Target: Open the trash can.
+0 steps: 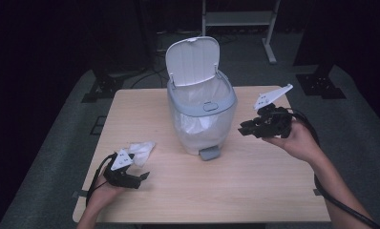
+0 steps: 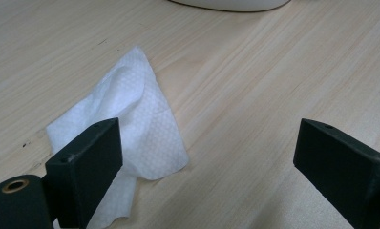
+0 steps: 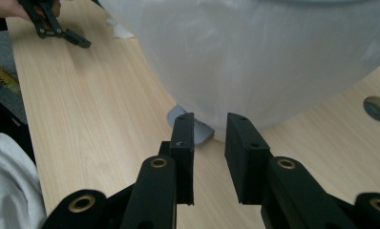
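Crumpled white paper tissue (image 2: 131,124) lies by the left gripper (image 1: 133,172), jaws wide apart, nothing held. Right gripper (image 1: 248,128), jaws slightly apart and empty, hovers beside the lidded grey pedal bin (image 1: 202,112); bare wooden table (image 1: 236,191) all around.

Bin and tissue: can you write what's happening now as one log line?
bin: lid up, bag inside | tissue: on table | left gripper: open beside tissue | right gripper: narrow gap, empty, right of bin

High view above table (image 1: 274,191); both tongs views low, near, sharing bin (image 1: 202,112).
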